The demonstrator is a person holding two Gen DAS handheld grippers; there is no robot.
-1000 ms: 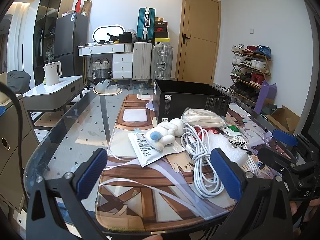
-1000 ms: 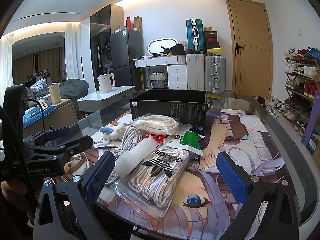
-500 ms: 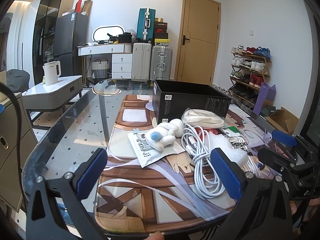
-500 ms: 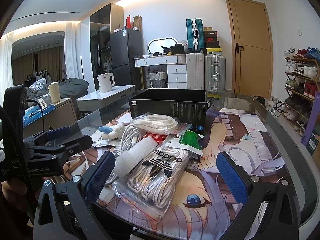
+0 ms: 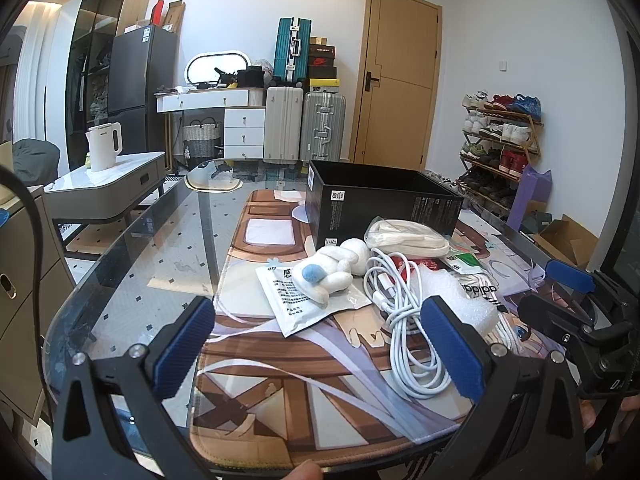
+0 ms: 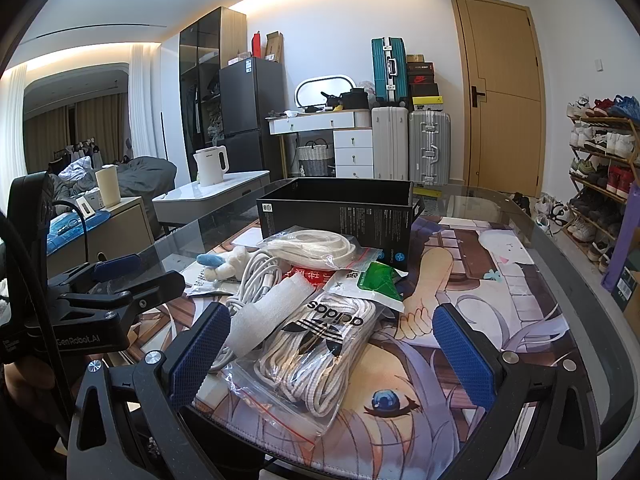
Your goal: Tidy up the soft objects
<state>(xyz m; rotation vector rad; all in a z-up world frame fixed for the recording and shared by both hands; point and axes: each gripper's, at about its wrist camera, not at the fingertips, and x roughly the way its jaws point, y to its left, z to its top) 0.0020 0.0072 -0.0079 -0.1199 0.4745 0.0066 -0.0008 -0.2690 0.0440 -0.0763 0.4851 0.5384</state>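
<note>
A pile of soft things lies on the printed mat in front of an open black box (image 5: 380, 202) (image 6: 340, 216). It holds a white plush toy with a blue tail (image 5: 330, 272) (image 6: 224, 262), a coiled white cable (image 5: 404, 316) (image 6: 256, 276), a white foam strip (image 5: 460, 300) (image 6: 268, 316), a bag of white laces (image 5: 404, 236) (image 6: 312, 246) and an adidas bag of rope laces (image 6: 324, 344). My left gripper (image 5: 320, 348) hovers open near the table's front edge, short of the plush. My right gripper (image 6: 332, 356) stands open over the adidas bag, holding nothing.
A white paper packet (image 5: 292, 300) lies under the plush and a green-and-white sachet (image 6: 372, 278) beside the laces. The glass table (image 5: 132, 264) has a curved front edge. Suitcases (image 5: 304, 124), a shoe rack (image 6: 600, 168) and a side table with a kettle (image 5: 104, 152) stand beyond.
Both views have shifted only slightly; the objects on the mat have not moved and both grippers stay open.
</note>
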